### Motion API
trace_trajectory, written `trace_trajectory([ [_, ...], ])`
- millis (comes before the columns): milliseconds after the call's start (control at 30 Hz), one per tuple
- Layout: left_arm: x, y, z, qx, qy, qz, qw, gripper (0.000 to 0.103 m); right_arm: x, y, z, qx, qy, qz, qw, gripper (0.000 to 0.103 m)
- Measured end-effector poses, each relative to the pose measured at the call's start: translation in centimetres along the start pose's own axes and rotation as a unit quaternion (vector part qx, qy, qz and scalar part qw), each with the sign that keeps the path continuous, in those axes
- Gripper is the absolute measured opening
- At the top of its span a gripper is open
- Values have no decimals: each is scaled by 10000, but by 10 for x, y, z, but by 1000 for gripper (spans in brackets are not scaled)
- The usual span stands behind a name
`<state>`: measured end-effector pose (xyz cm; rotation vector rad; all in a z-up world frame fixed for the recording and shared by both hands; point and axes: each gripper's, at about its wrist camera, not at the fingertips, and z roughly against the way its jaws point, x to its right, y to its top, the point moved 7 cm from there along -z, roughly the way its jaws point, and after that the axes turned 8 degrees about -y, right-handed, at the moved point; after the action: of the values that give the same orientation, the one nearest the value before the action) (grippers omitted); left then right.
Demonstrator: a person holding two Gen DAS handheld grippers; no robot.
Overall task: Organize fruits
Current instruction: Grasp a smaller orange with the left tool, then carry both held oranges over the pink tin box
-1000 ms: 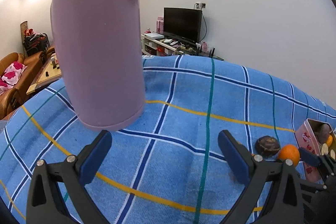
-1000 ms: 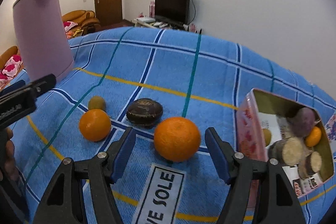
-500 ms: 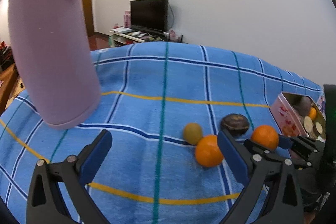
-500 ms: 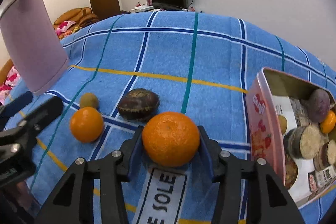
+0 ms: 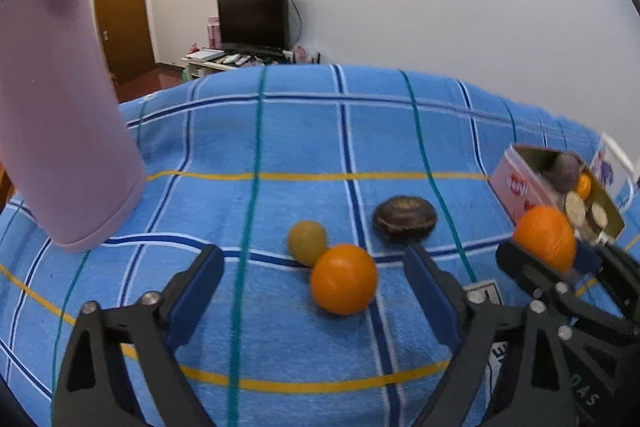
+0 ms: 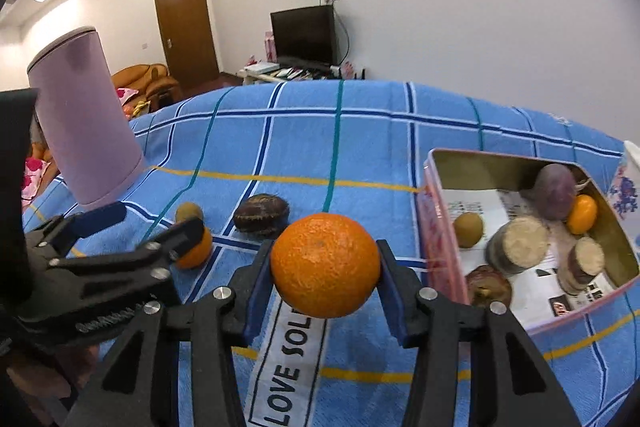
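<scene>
A: What stands at the left edge of the surface [image 5: 304, 131], on the blue checked cloth with the dark blue, teal and yellow stripes?

B: A tall pale lilac plastic kettle [image 5: 60, 115], upright and well apart from the fruit.

A: And the left gripper [image 5: 316, 287]?

B: Its blue-padded fingers [image 5: 200, 283] stand apart on either side of a round bright orange [image 5: 344, 285] lying on the cloth. They have just been closing in a little, but neither pad touches the fruit. A small round yellow-green fruit [image 5: 307, 242] touches that orange on its far side, and a dark brown wrinkled oval fruit [image 5: 405, 219] lies just beyond the right finger.

A: Further right?

B: The right gripper [image 6: 326, 275] is clamped on a second round orange with dimpled skin [image 6: 326, 265], pads pressed to both its sides and lifted clear of the cloth, above a white strip printed with black letters [image 6: 292, 359]. Its fingers have stopped closing.

A: And at the right edge?

B: A pink rectangular tin with a gold inside [image 6: 440, 227], open, just beside the held orange. In it lie a purple rounded fruit [image 6: 558, 193], a small orange one [image 6: 582, 213] touching it, a yellow-green one [image 6: 469, 229], two cut pale-faced chunks [image 6: 518, 245] and a reddish-brown piece [image 6: 488, 285] in the near corner, on printed paper.
</scene>
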<state>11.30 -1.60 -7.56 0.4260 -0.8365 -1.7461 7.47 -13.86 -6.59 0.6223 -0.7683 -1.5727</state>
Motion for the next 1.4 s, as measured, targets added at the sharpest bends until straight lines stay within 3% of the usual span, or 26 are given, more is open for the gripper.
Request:
trace_trajectory([
  [200, 7, -11, -26, -727, 28, -83, 9973, 69, 8, 2, 5, 95, -68, -6, 9999, 50],
  [300, 8, -10, -27, -715, 20, -78, 9974, 64, 7, 1, 4, 92, -33, 6, 10000, 50],
  [367, 11, -10, -27, -708, -92, -113, 9974, 55, 7, 1, 4, 93, -24, 26, 10000, 50],
  [433, 12, -9, -26, -679, -156, -125, 9975, 39, 6, 1, 5, 108, -31, 39, 9999, 50],
  [600, 7, -6, -16, -476, -311, 26, 9984, 39, 3, 3, 9, 247, -63, 79, 9996, 50],
  [767, -1, 0, 15, 280, -17, 98, 9996, 39, 0, 8, 19, 574, -131, 132, 9982, 50],
  [967, -8, 10, 39, 915, 404, -26, 9950, 39, 0, 13, 30, 946, -344, 220, 9947, 51],
  [1400, -7, 11, 49, 1238, 606, -40, 9905, 39, -5, 12, 37, 1103, -412, 347, 9924, 51],
])
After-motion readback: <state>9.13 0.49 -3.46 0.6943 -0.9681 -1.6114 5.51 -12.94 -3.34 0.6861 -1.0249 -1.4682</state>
